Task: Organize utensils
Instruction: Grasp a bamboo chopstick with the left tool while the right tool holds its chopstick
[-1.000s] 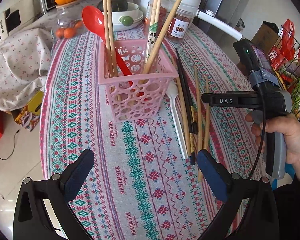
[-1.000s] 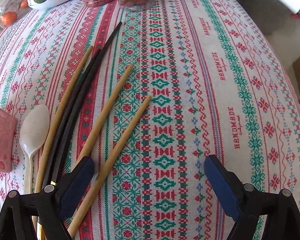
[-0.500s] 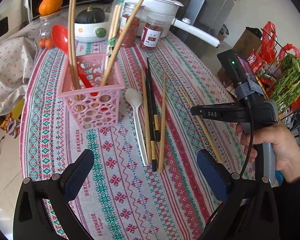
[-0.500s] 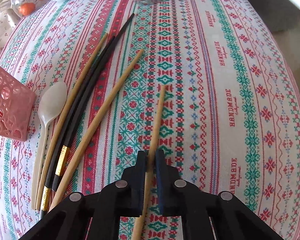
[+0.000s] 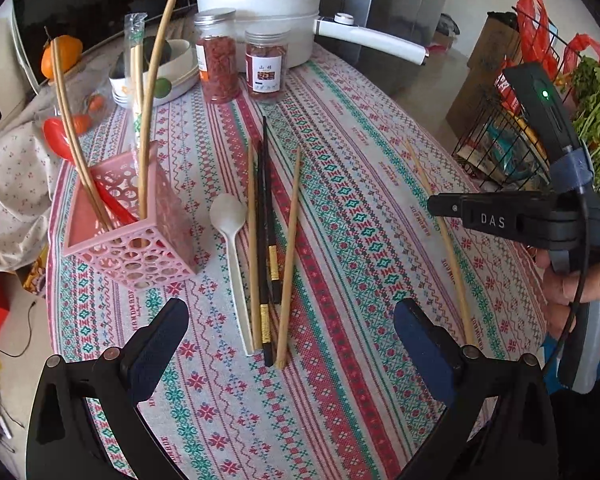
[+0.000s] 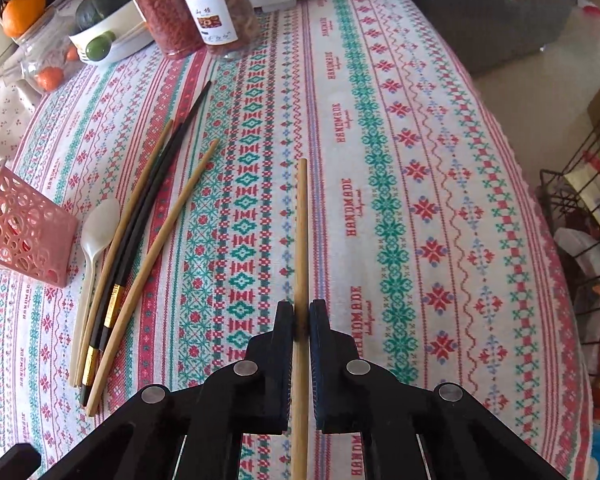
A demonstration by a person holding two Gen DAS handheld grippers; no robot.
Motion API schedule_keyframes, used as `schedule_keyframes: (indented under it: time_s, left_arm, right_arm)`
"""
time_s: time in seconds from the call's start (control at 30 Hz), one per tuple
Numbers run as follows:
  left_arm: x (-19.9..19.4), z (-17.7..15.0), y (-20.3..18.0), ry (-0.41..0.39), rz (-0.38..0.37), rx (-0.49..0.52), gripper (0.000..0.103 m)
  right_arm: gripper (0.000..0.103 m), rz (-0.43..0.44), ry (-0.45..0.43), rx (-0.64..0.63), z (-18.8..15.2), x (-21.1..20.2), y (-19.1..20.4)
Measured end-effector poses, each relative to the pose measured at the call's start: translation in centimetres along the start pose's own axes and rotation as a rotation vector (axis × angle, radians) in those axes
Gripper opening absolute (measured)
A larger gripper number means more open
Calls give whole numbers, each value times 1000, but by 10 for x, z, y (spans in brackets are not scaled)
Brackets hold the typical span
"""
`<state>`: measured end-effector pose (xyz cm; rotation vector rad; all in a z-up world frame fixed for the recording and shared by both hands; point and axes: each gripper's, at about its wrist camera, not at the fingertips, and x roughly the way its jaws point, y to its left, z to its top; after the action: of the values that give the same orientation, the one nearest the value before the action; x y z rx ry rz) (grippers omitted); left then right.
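My right gripper (image 6: 301, 316) is shut on a wooden chopstick (image 6: 301, 232), held off the patterned tablecloth (image 6: 420, 200) and pointing away from me. The left wrist view shows that held chopstick (image 5: 448, 252) under the right gripper (image 5: 436, 205). My left gripper (image 5: 290, 312) hangs open and empty above the cloth. Beyond it lie a white spoon (image 5: 229, 216), two black chopsticks (image 5: 265, 216) and two wooden chopsticks (image 5: 290, 256) side by side. At the left, a pink perforated basket (image 5: 140, 248) holds wooden chopsticks, a wrapped pair and a red spoon (image 5: 58, 138).
Two jars (image 5: 220, 60) of dried food, a white pot (image 5: 260, 12) with a long handle and a bowl (image 5: 164, 80) of fruit stand at the table's far end. A wire rack (image 5: 512, 148) with greens and bags stands off the right edge. A person's hand (image 5: 584, 292) grips the right gripper's handle.
The right gripper has shut on the rightmost wooden chopstick and raised it off the cloth. The left gripper, still open, has drawn back and up, away from the basket.
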<state>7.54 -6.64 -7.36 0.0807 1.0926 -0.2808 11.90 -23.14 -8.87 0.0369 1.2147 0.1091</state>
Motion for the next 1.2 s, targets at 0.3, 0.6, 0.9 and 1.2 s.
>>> schedule_keyframes:
  time_s: [0.3, 0.6, 0.9, 1.2]
  left_arm:
    - [37, 38, -29, -18, 41, 12, 65]
    - [101, 67, -17, 5, 40, -52, 29]
    - [132, 72, -12, 42, 111, -65, 27]
    - [126, 68, -9, 57, 74, -86, 6]
  right_arm:
    - [6, 9, -19, 30, -7, -13, -28]
    - [6, 49, -26, 69, -4, -11, -50]
    - [6, 86, -12, 54, 3, -1, -52]
    - [6, 80, -13, 51, 3, 2, -53]
